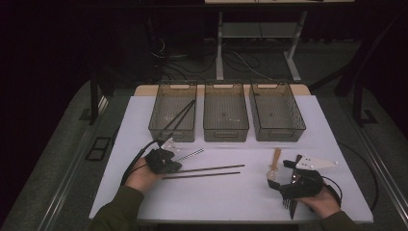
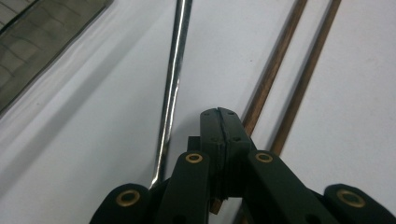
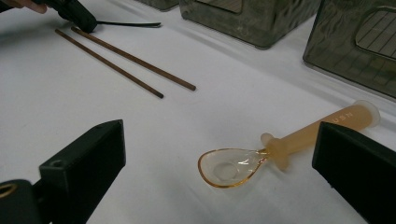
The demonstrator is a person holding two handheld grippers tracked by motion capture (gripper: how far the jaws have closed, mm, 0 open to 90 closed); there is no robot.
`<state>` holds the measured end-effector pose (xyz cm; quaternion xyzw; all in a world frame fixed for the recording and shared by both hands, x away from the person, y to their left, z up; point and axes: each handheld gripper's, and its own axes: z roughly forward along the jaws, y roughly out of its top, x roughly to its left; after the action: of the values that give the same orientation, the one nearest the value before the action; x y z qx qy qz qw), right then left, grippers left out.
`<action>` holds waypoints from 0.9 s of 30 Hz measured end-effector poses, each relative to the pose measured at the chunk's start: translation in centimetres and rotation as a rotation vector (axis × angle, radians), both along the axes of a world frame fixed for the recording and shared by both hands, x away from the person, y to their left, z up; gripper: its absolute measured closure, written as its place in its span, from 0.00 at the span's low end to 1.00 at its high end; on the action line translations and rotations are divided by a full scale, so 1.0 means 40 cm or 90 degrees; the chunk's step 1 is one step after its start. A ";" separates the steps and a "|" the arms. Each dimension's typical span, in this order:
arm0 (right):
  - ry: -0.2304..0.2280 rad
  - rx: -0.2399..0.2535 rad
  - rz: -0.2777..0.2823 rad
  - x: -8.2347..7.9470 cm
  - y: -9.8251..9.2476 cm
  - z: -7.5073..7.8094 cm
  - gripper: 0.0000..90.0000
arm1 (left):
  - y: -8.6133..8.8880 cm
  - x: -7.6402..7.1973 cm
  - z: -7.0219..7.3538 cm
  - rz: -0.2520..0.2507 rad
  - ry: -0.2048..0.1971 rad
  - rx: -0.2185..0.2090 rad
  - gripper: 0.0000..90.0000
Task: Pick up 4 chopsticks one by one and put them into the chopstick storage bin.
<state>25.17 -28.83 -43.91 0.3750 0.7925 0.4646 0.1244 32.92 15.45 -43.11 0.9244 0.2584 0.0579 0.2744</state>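
Note:
Two brown chopsticks [image 1: 204, 172] [image 2: 275, 60] [image 3: 135, 58] lie side by side on the white table [image 1: 216, 197]. My left gripper [image 1: 175, 166] [image 2: 219, 114] rests at their left ends, jaws pressed together with nothing seen between the tips. A thin shiny metal utensil [image 1: 190, 155] [image 2: 175, 79] lies just beside it. An amber plastic spoon [image 1: 275, 161] [image 3: 233, 168] lies at the right. My right gripper [image 1: 279, 174] [image 3: 219, 140] sits low in front of the spoon, open, with one jaw on each side of it and not touching it.
Three smoky see-through bins stand in a row at the back: left [image 1: 171, 134], middle [image 1: 226, 133], right [image 1: 278, 134]. Dark sticks [image 1: 180, 115] lean inside the left bin. The person's hands come in at the table's front edge.

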 end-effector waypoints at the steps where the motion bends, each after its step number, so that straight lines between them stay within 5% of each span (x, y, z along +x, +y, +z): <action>1: 0.000 0.000 0.000 0.000 0.000 0.000 0.03 | 0.000 -0.002 0.000 -0.001 0.002 0.001 1.00; 27: -0.002 -0.002 0.000 0.000 0.000 0.000 0.03 | 0.006 -0.067 0.001 -0.034 0.017 -0.008 1.00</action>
<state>25.16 -28.84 -43.90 0.3738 0.7931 0.4641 0.1260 30.25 15.70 -43.06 0.9300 0.2378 0.0369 0.2780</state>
